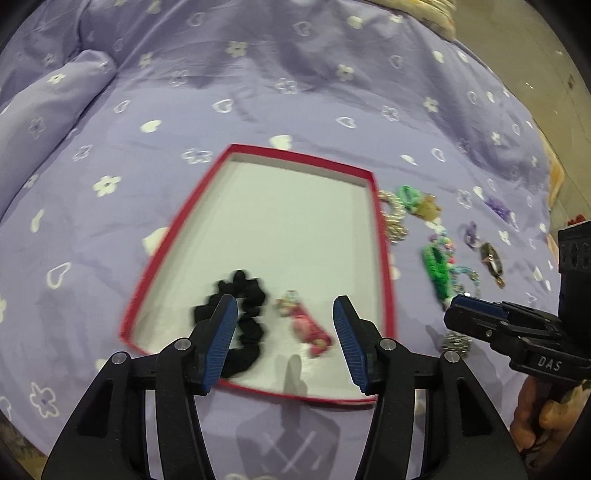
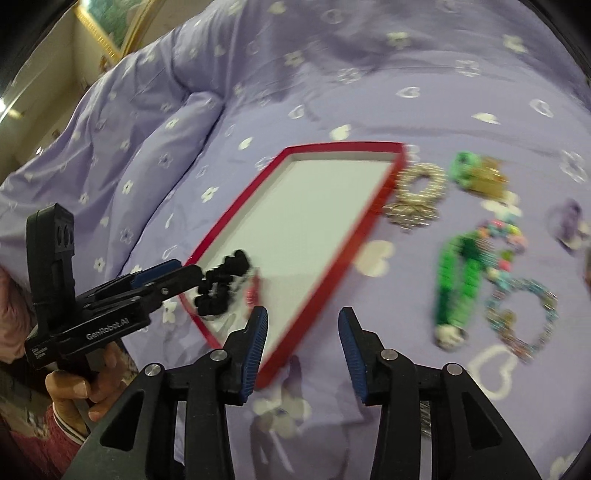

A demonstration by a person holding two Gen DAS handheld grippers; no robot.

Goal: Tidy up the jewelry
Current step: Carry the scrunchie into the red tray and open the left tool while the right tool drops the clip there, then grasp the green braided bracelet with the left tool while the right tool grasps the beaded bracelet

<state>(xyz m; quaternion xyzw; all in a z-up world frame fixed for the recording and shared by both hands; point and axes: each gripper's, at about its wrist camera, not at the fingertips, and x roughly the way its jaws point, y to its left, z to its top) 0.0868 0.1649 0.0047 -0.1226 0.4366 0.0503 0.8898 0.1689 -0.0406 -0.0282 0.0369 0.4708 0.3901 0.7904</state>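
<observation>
Matt cloth bedspread [image 1: 295, 92]; black fabric scrunchie [image 1: 243, 317]; glittery metal bracelet [image 2: 421, 181].

My left gripper [image 1: 284, 332] hovers over the near end of the tray [image 1: 384, 258], which lies on the bedspread [image 1: 258, 92]. In the tray, the scrunchie [image 1: 243, 314] lies left of a hair clip [image 1: 310, 328]. Loose jewelry [image 2: 517, 280] lies right of the tray, ahead of my right gripper [image 2: 303, 347].

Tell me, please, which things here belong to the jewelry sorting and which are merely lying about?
Belong to the job:
- red tray
- black scrunchie and pink piece, in the tray
- green band, beaded bracelet and silver bracelet, on the bed
- left claw and right claw, both open

Lying about:
- purple bedspread
- framed picture
</observation>
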